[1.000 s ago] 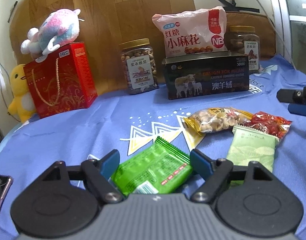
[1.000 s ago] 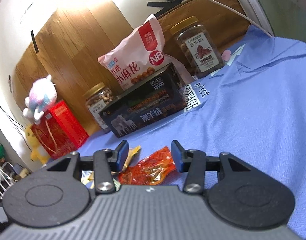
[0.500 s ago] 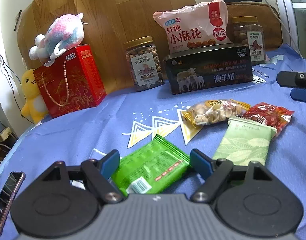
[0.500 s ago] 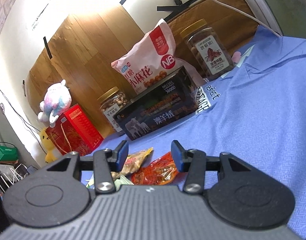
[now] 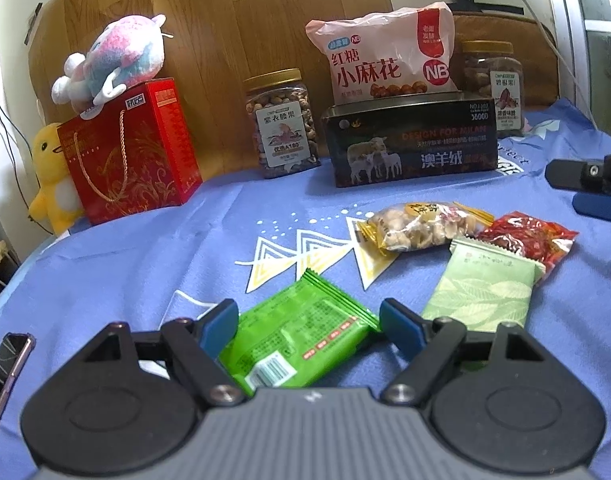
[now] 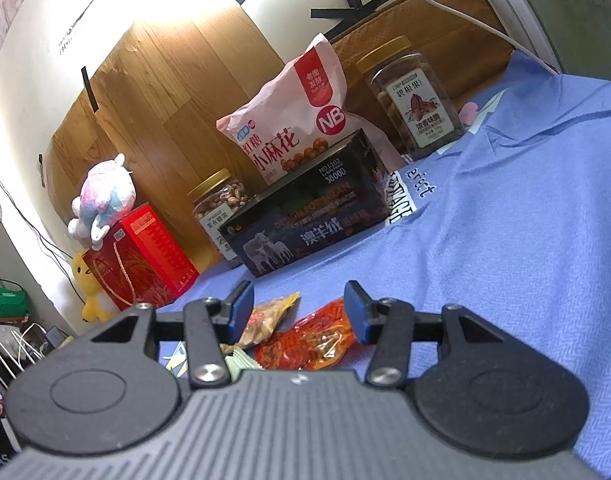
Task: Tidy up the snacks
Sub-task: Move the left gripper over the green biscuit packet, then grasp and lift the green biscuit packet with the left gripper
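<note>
the left gripper has its jaws spread wide, and the bright green snack packet lies flat on the blue cloth between the 2 blue pads, low in the centre of the left wrist view; neither pad presses on it, so it is framed but not grasped. just to the right of it lies a pale green leaf-print sachet, its upper end lapping over a red packet of dried fruit, with a clear-and-yellow packet of nuts touching both, right of centre.

the right gripper is opening its jaws, with the red packet of dried fruit lying in the gap below them and the packet of nuts by the left pad, low in the centre of the right wrist view. the pads do not seem to clamp anything. its tips also show at the right edge of the left wrist view.

further back, across the upper part of both views, stand a dark box printed with sheep, a pink bag of twisted snacks resting on top of it, 2 gold-lidded nut jars, a red gift box and 2 plush toys.

as a judgement, the sorting has hardly begun: all 4 small packets still lie loose on the cloth, none lifted or put away, and where they should go is not clear from these views.
</note>
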Available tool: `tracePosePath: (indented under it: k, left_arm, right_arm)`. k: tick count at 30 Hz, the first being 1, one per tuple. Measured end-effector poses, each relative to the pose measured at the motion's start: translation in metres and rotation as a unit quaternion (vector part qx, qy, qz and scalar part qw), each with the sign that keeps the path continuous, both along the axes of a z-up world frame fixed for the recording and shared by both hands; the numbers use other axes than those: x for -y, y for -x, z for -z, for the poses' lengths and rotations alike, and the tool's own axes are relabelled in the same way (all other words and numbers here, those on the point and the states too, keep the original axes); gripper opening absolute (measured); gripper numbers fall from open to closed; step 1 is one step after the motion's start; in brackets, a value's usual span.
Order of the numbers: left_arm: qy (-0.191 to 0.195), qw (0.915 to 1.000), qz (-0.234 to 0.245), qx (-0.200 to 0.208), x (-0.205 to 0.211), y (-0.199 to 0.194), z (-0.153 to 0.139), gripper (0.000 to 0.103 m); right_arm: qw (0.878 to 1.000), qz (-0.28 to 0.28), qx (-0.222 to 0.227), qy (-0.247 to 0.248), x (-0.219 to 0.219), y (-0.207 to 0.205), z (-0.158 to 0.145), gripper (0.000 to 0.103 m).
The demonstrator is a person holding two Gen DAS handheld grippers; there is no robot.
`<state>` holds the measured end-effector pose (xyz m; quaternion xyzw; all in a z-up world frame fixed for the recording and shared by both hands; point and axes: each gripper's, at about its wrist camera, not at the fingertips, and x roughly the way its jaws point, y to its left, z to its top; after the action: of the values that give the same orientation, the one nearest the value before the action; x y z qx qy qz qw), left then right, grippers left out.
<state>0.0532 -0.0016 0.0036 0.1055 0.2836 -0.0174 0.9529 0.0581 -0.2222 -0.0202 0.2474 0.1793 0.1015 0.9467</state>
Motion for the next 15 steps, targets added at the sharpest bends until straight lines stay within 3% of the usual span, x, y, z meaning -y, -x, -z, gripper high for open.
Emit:
tracePosePath:
  k: [9, 15]
  left_arm:
    - [0.077, 0.9955, 0.047, 0.026, -0.028, 0.020, -0.010, 0.079]
    - [0.122, 0.9900, 0.070, 0.012, -0.073, 0.033, -0.019, 0.079]
  right_arm:
    - [1.000, -0.009, -0.001, 0.025, -0.007, -0.002, -0.002, 0.053]
    - [0.996, -0.077, -0.007, 0.043, -0.022, -0.001, -0.005, 0.053]
